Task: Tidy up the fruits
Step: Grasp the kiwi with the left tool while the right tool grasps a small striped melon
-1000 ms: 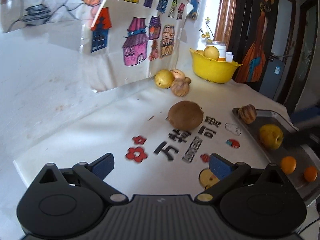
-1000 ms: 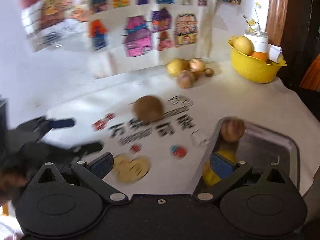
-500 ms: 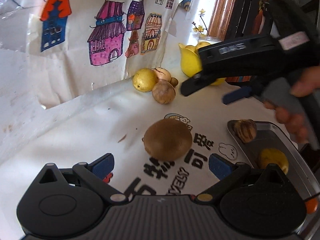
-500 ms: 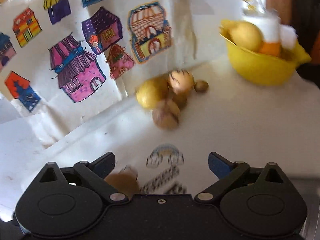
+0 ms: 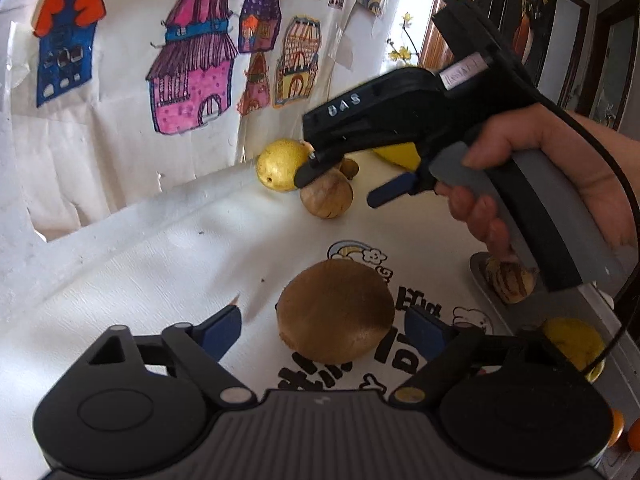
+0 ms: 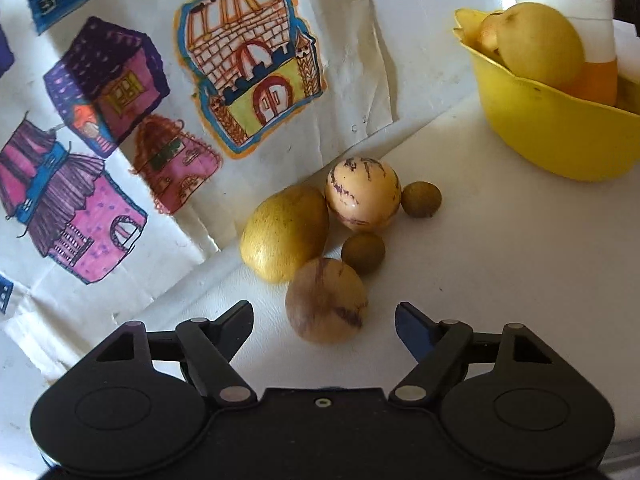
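Observation:
A brown kiwi (image 5: 336,316) lies on the white printed cloth between the fingers of my left gripper (image 5: 322,322). Its jaws are closing and both pads still stand clear of the skin. My right gripper (image 6: 324,314), seen from the side (image 5: 340,188) in the left wrist view, is over the fruit cluster by the wall. Its jaws are closing around a tan purple-streaked fruit (image 6: 326,300) without touching it. Behind lie a yellow fruit (image 6: 286,232), a pale striped fruit (image 6: 362,194) and two small brown round fruits (image 6: 421,199).
A yellow bowl (image 6: 552,136) with fruit stands at the back right, with a jar (image 6: 568,4) behind it. A metal tray (image 5: 480,276) at the right holds a striped fruit (image 5: 510,280), a yellow fruit (image 5: 576,344) and small oranges. Paper drawings cover the wall.
My left gripper moved forward until the kiwi lay between its fingers. The right gripper swept from the tray across to the fruit cluster by the wall. Both jaws have narrowed.

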`<state>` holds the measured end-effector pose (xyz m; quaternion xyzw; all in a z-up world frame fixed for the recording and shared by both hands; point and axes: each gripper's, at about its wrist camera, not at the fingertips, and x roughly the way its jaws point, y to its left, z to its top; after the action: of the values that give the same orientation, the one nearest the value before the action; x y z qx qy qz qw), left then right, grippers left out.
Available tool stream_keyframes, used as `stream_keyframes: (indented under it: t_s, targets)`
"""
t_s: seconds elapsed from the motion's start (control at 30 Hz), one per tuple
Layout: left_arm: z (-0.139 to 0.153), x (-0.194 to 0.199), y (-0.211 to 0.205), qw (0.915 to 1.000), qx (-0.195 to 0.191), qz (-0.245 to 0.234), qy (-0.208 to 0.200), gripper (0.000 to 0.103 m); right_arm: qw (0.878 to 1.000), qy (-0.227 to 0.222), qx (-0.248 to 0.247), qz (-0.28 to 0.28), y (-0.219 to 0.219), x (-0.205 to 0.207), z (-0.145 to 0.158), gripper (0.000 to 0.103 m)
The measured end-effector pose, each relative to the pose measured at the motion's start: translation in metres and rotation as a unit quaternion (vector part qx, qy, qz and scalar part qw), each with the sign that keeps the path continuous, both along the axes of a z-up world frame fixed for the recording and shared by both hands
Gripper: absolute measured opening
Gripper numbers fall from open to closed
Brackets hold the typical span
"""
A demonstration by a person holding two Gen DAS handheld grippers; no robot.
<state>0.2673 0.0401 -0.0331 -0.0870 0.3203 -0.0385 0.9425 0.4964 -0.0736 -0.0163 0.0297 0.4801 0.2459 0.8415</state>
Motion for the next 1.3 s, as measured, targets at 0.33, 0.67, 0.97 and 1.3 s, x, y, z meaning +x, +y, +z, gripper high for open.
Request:
stream_keyframes:
  t_s: [0.33,0.67,0.97,1.3]
  targets:
    - [-0.003,0.008,0.0,0.9999,-0.009,0.004,-0.006,0.08,1.0,0.0,0.003,-0.003,0.01,0.011,-0.012,0.063]
    - [-0.004,0.012,0.002,0.9993,-0.037,0.006,-0.01,0.064,1.0,-0.01,-0.002,-0.015,0.009,0.014,-0.017,0.05]
    - [-0.002,0.01,0.001,0.9994,-0.034,0.007,-0.006,0.063,1.0,0.007,-0.005,0.003,0.003,-0.004,-0.01,0.048]
    - [0.002,-0.003,-0.003,0.9991,-0.039,0.009,0.012,0.063,1.0,0.016,0.013,0.012,-0.023,-0.033,0.004,0.048]
